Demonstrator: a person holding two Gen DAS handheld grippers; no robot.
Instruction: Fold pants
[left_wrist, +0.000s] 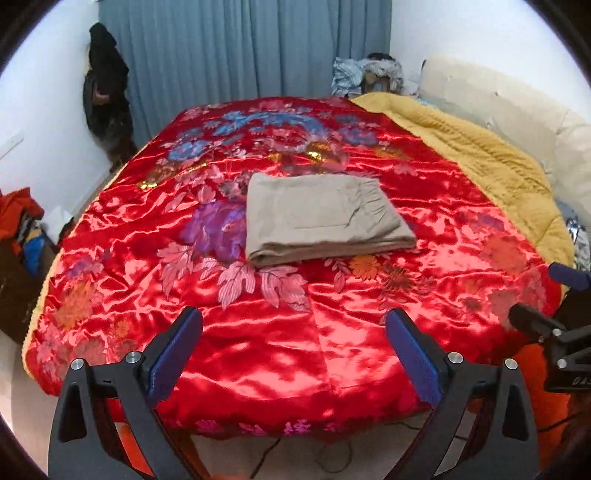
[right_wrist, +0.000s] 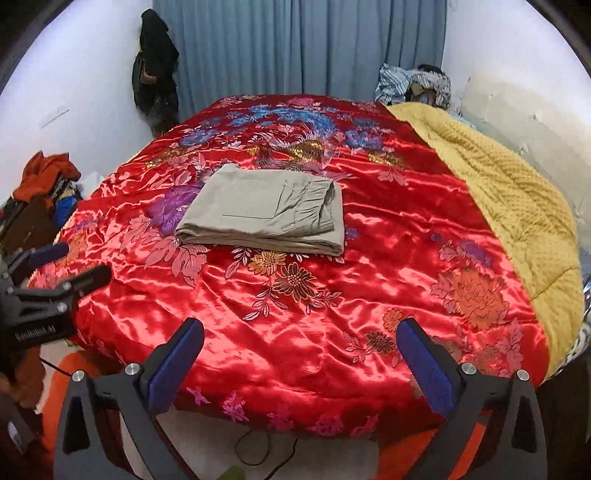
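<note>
The beige pants (left_wrist: 317, 218) lie folded into a compact rectangle on the middle of the red floral satin bedspread (left_wrist: 258, 350); they also show in the right wrist view (right_wrist: 266, 214). My left gripper (left_wrist: 295, 325) is open and empty, held back over the near edge of the bed, well short of the pants. My right gripper (right_wrist: 301, 336) is open and empty too, over the near edge. The right gripper shows at the right edge of the left wrist view (left_wrist: 546, 302), and the left gripper at the left edge of the right wrist view (right_wrist: 77, 266).
A mustard blanket (left_wrist: 498, 166) covers the bed's right side by a cream headboard (left_wrist: 517, 103). Blue curtains (left_wrist: 240, 48) hang behind. Dark clothes (left_wrist: 107, 92) hang at the far left wall. A heap of clothes (left_wrist: 22, 229) lies at the left. Cables (right_wrist: 266, 454) run on the floor.
</note>
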